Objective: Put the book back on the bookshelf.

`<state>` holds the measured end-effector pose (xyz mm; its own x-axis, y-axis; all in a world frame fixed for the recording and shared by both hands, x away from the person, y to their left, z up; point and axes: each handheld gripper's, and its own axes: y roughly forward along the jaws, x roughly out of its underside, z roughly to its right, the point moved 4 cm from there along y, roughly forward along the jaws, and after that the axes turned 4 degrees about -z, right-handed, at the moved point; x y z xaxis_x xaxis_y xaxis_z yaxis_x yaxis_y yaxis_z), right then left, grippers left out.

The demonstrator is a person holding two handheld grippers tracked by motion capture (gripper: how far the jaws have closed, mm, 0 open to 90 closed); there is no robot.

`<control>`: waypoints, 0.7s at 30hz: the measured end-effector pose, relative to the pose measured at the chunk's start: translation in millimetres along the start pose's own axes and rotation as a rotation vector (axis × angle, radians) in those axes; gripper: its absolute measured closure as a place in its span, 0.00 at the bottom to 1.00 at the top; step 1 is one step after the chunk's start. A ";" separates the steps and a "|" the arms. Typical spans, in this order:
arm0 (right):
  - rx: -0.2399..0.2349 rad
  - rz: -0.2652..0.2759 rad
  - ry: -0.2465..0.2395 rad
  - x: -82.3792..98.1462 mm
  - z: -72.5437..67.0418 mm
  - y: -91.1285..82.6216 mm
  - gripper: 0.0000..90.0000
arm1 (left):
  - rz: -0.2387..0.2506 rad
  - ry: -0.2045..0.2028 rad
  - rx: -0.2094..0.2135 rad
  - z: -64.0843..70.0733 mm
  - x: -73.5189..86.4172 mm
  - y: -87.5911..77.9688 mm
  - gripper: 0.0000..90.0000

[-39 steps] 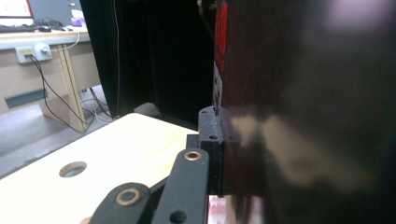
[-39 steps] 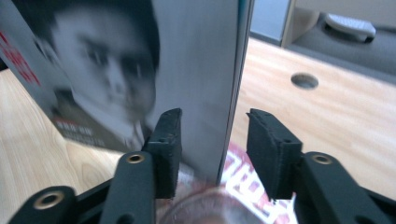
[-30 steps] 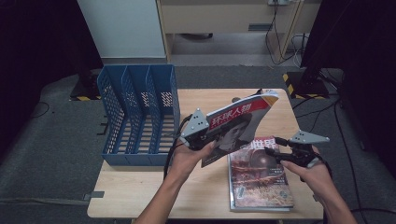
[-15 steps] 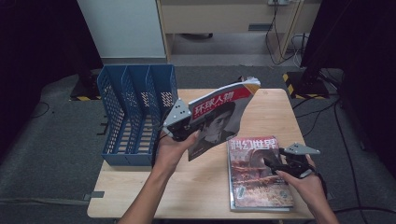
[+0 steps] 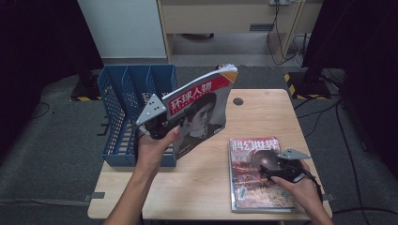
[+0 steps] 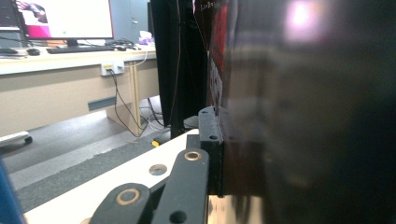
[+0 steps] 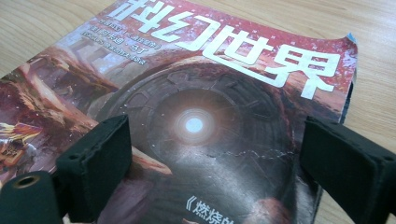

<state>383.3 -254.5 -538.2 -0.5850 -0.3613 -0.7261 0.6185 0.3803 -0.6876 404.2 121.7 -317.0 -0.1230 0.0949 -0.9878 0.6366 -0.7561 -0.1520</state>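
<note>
Magazine [image 5: 202, 112] one hangs clamped in your left tool [image 5: 157, 125], near the rack [image 5: 117, 117] at nine o'clock; your right tool [image 5: 272, 169], jaws just spreading, hovers released over magazine two [image 5: 248, 183] on the bench [image 5: 206, 187].

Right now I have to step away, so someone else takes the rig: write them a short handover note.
Left gripper: shut on the portrait magazine, held tilted in the air beside the blue file rack.
Right gripper: jaws have just been opening, wide over the red magazine, which lies flat on the table.
Done: one magazine lifted.
Left: probably slot it into the rack, then pick up the red one.
</note>
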 end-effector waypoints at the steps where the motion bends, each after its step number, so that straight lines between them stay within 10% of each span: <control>1: 0.000 0.003 0.003 0.1 -0.4 0.3 0.10 | 0.004 0.001 -0.004 -1.0 -1.6 -2.6 0.96; 21: 0.000 0.022 0.002 2.1 -0.5 0.4 0.10 | 0.032 -0.019 -0.112 -38.4 -5.5 -68.0 0.96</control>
<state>382.1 -254.7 -540.0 -0.5726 -0.3512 -0.7408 0.6310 0.3882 -0.6717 390.8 197.5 -302.5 -0.1150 0.0589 -0.9916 0.7215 -0.6812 -0.1242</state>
